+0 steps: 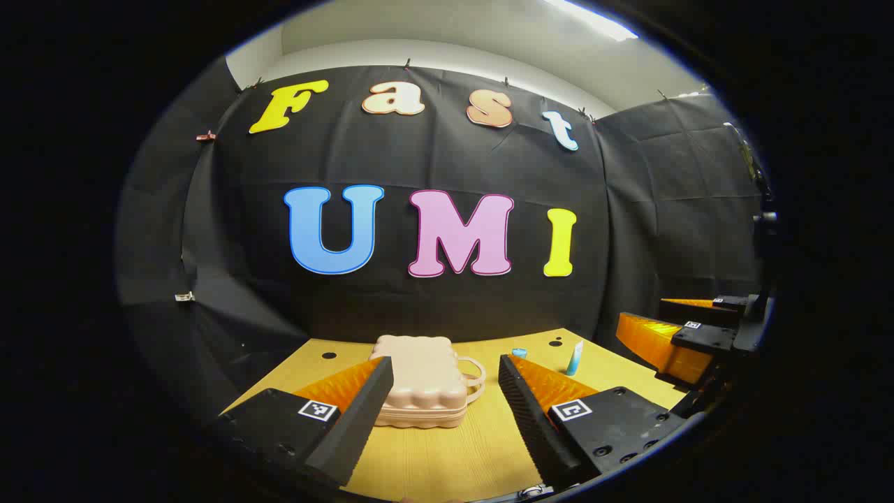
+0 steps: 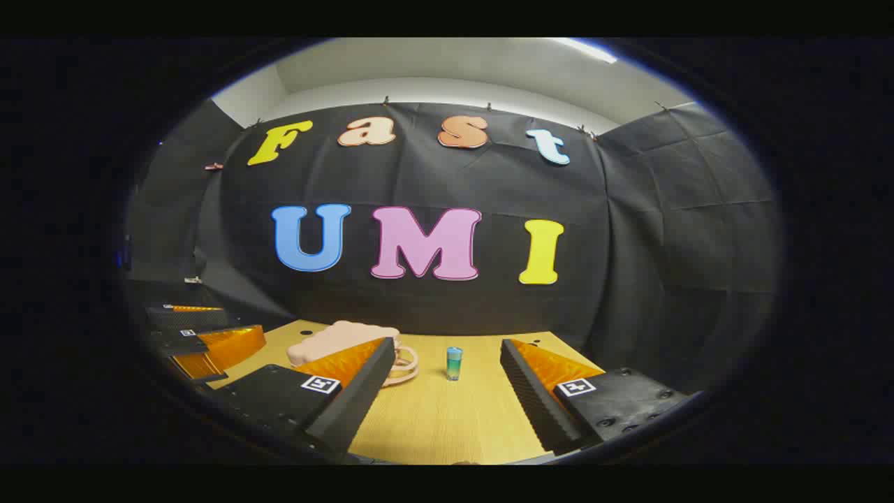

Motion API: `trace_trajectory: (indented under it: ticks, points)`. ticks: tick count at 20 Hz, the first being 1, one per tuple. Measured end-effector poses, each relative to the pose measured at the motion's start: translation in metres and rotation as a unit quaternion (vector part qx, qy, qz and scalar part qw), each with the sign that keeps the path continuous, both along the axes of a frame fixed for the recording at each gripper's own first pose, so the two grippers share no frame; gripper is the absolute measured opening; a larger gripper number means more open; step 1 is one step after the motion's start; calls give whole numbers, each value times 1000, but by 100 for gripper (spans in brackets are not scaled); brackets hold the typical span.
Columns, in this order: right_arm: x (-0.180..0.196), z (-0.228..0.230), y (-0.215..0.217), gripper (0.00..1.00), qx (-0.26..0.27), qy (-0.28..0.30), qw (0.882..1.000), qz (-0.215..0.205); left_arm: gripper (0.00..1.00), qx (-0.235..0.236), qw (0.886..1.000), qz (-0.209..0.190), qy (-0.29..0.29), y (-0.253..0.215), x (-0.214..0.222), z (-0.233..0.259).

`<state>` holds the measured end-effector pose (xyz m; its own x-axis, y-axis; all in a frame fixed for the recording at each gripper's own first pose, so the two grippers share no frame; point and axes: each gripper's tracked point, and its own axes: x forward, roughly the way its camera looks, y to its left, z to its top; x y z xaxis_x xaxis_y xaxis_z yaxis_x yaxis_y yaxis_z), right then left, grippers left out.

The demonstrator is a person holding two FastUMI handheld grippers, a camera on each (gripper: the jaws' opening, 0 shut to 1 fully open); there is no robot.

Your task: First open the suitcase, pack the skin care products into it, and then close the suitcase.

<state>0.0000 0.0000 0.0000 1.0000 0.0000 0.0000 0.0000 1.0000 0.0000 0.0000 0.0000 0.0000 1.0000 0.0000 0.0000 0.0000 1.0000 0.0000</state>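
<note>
The pink suitcase (image 1: 421,381) lay closed on the wooden worktop (image 1: 454,454), handles toward a small blue tube (image 1: 574,358) standing well apart. The left gripper (image 1: 447,391) hovered before the case, jaws spread wide and empty – the right gripper (image 2: 443,381) likewise, facing the tube

dim booth, ceiling strip light (image 1: 594,17), fisheye-warped edges.

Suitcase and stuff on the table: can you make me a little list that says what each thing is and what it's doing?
suitcase: pink, closed, lying flat on the wooden table
handle: on the side facing the tube
skin care tube: blue-green, standing upright, apart from the suitcase
left gripper: open, holding nothing
right gripper: open, holding nothing
packing: not started
</note>
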Motion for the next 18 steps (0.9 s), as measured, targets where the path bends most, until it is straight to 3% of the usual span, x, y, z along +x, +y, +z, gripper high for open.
trace_trajectory:
  ticks: [9, 14, 18]
  points:
    - [8, 4, -42, 95, -3, -3, 999, -48, 95, -9, 1000, 1, 24, -6, 18, -11]
    - [27, 4, -54, 96, -8, 4, 999, -48, 95, 3, 1000, 11, 25, -9, 45, -7]
    - [56, 8, -57, 96, -15, 2, 999, -31, 96, -19, 999, 8, 38, -20, 78, -6]
